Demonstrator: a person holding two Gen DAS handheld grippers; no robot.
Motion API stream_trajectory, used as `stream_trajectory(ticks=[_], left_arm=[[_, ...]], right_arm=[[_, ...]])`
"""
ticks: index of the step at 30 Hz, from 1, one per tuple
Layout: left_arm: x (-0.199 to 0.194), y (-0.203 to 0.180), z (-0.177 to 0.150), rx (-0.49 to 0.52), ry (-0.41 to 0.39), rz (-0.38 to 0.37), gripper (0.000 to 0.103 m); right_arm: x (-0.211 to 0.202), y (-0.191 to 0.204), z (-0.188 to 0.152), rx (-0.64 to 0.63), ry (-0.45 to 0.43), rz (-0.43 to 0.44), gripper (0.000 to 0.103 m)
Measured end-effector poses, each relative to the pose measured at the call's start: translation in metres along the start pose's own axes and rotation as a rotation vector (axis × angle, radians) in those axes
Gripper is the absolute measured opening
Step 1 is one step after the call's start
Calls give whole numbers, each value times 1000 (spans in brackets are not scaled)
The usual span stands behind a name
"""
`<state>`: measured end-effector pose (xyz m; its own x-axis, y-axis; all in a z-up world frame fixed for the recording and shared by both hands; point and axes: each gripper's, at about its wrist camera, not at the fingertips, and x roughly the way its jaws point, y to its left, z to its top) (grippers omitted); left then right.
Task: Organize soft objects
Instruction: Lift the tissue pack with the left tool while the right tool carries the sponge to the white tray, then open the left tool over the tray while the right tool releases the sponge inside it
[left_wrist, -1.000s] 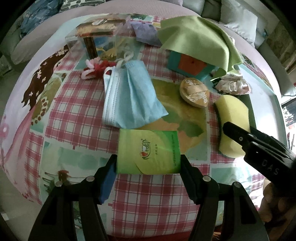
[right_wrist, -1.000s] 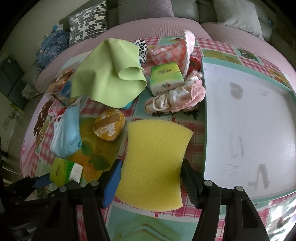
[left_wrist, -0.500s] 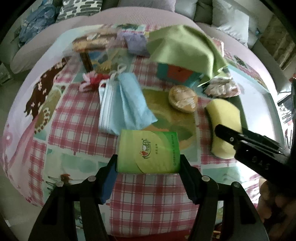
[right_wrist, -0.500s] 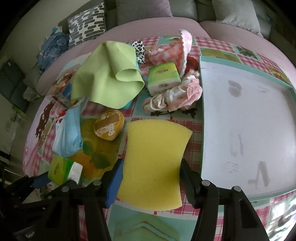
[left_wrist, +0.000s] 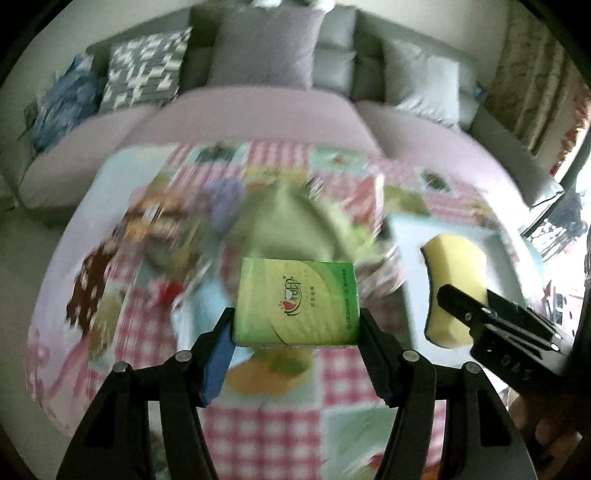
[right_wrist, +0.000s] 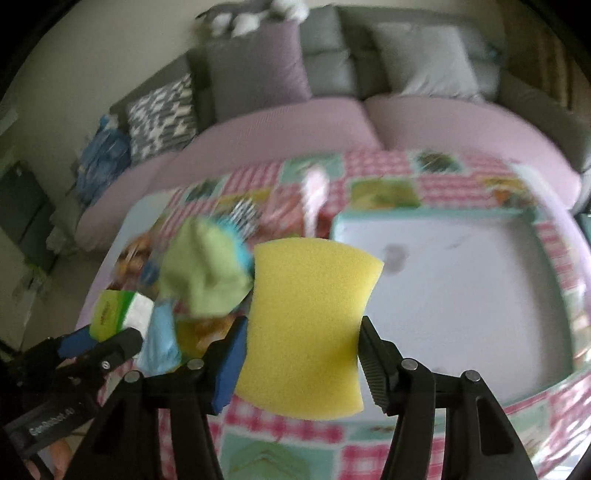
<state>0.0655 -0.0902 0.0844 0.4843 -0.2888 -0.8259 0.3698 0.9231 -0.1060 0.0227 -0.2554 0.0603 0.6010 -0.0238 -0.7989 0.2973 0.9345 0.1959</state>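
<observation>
My left gripper is shut on a green tissue pack, held flat and lifted clear above the patchwork table. My right gripper is shut on a yellow sponge, also raised off the table, left of the tray. In the left wrist view the sponge shows at the right with the right gripper's dark finger across it. In the right wrist view the tissue pack shows at the lower left in the left gripper. The table below is motion-blurred.
A white tray with a teal rim lies on the table's right side. A green cloth, a blue face mask and other soft items sit left of it. A grey sofa with cushions lies beyond the table.
Both grippers have risen with their loads: the tissue pack and the sponge left the table. The view tilted up, so the sofa now fills the top.
</observation>
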Motion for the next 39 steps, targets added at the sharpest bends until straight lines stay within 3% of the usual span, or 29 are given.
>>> stream_trajectory(ticks=[9, 14, 20, 33, 35, 36, 39], left_arm=[[30, -91, 38, 128, -50, -22, 66], [55, -121, 41, 139, -26, -56, 66], [86, -151, 47, 145, -4, -82, 66], [131, -199, 43, 212, 2, -139, 66], [137, -198, 40, 211, 23, -139, 69], [139, -197, 38, 208, 38, -139, 75], [140, -193, 36, 201, 48, -135, 76]], right_arm=[[-5, -88, 33, 213, -43, -198, 61], [5, -135, 29, 306, -32, -310, 61], [9, -180, 18, 394, -1, -384, 61], [10, -214, 12, 451, 7, -412, 63], [9, -213, 12, 448, 7, -412, 64], [9, -211, 12, 443, 6, -410, 64], [8, -208, 13, 429, 3, -407, 68]])
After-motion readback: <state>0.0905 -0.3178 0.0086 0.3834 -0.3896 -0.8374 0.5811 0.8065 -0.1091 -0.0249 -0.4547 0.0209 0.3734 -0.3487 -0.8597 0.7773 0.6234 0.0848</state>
